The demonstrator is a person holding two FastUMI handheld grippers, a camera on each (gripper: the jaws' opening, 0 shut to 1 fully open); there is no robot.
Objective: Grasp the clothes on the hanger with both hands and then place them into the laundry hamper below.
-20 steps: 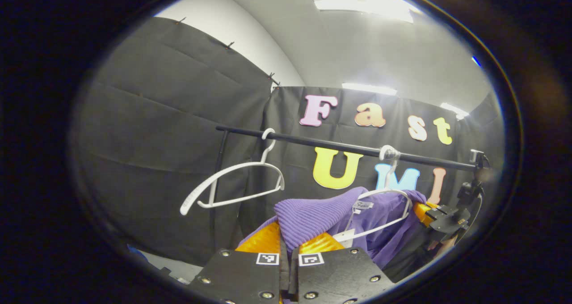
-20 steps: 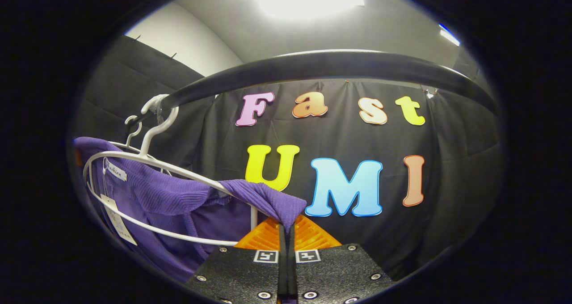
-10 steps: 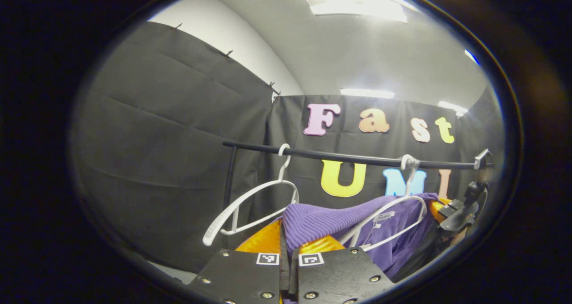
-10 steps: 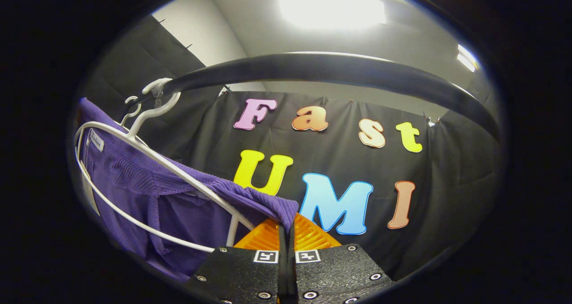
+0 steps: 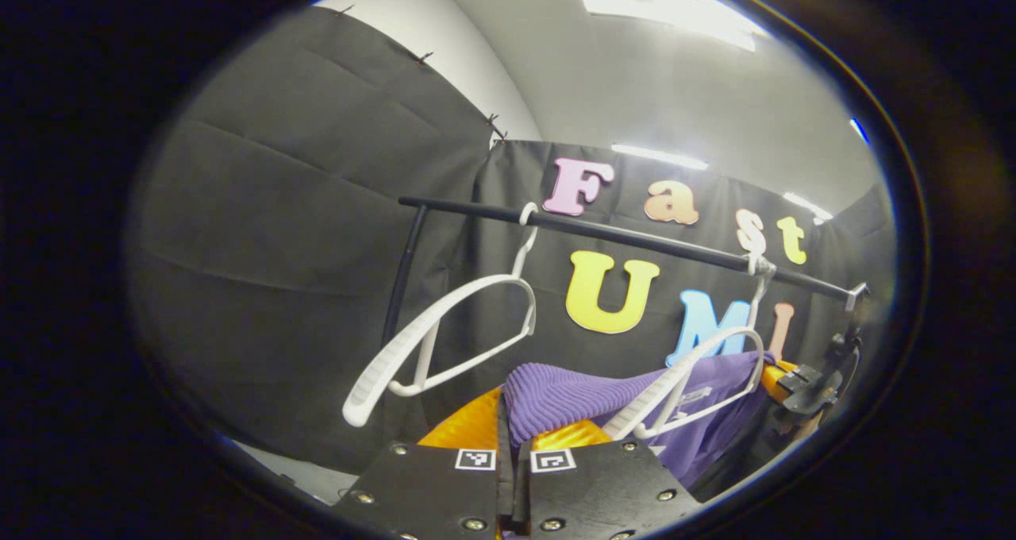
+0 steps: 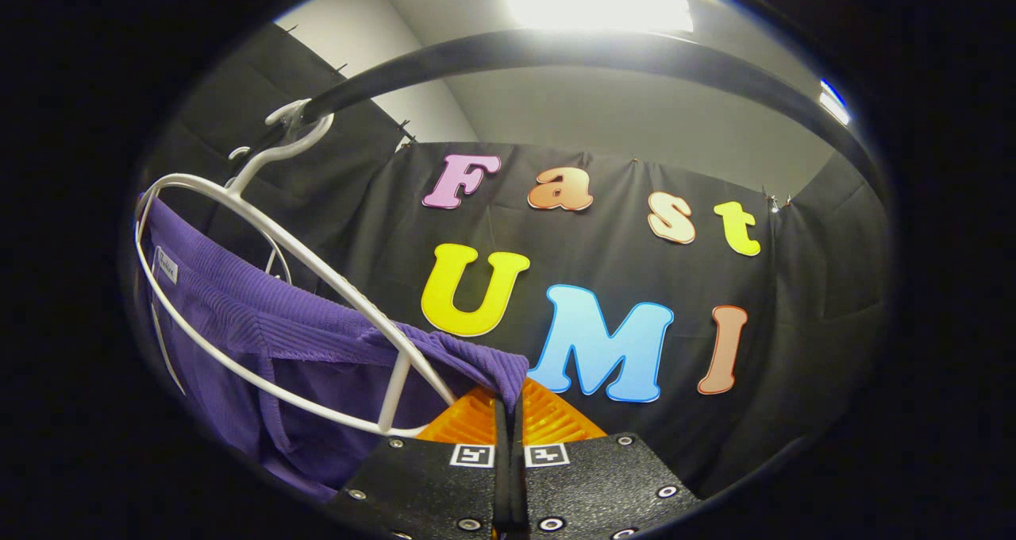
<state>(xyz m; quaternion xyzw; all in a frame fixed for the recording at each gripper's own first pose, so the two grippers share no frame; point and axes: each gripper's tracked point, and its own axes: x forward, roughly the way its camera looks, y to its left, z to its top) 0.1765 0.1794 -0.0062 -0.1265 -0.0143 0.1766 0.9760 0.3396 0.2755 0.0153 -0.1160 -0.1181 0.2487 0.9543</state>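
Note:
A purple ribbed garment (image 5: 571, 393) is stretched between both grippers, sagging below a white hanger (image 5: 698, 365) that hooks on the black rail (image 5: 635, 234). My left gripper (image 5: 508, 425) is shut on one shoulder of the garment. The other gripper (image 5: 802, 385) shows at the garment's far end in the left gripper view. In the right gripper view my right gripper (image 6: 508, 401) is shut on the other shoulder of the purple garment (image 6: 262, 325). The white hanger (image 6: 270, 238) loops over the cloth, its arm bare above the fabric. The rail (image 6: 603, 52) arcs overhead.
A second, bare white hanger (image 5: 444, 329) hangs on the rail to the left of the garment. The rail's black upright post (image 5: 401, 274) stands at its left end. Black cloth walls close the booth behind and on the left.
The garment has slid down off the hanger's arms while both grippers stayed shut on its shoulders. The hangers and rail sit higher relative to the grippers and the hangers swung.

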